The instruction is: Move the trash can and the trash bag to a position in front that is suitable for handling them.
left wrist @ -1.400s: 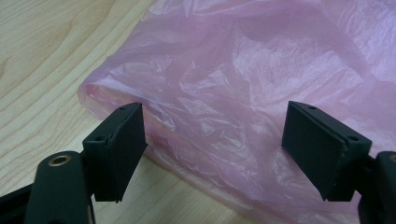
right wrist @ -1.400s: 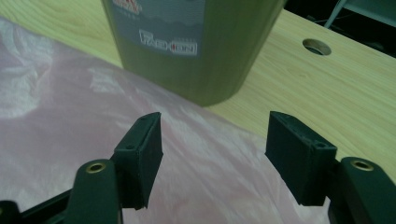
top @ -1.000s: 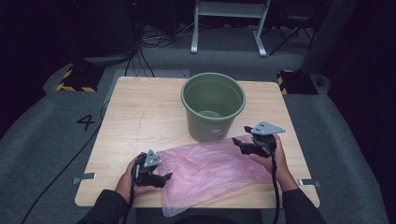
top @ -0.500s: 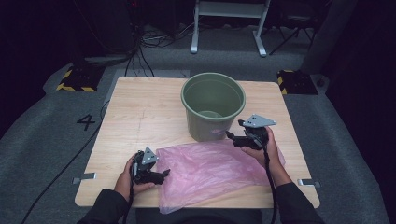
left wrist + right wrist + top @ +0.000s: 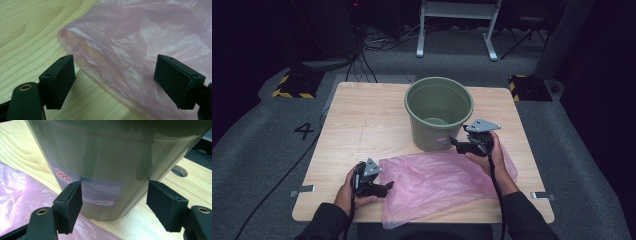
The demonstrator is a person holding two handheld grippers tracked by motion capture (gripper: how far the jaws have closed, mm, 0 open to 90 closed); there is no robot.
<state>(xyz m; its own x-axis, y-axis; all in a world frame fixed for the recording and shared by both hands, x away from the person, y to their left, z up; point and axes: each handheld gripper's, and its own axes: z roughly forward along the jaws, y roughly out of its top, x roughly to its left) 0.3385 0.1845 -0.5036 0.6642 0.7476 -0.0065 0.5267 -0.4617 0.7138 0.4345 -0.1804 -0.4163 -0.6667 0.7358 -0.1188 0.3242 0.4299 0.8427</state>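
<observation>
bucket [image 5: 100,157] label readable from right claw [image 5: 113,202] view; high view hides it.

both forearms enter from the bottom edge. left gripper [image 5: 384,187] sits lower left, jaws apart; right gripper [image 5: 455,143] hangs right of centre, jaws wide.

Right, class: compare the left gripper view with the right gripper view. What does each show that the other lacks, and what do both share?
Left gripper view alone: the pink bag's rounded, crumpled edge lying between the open left tongs.

Right gripper view alone: the green bucket's side with its label, close before the open right tongs, and a round hole in the tabletop.

Both share: the wooden table and the pink bag.
</observation>
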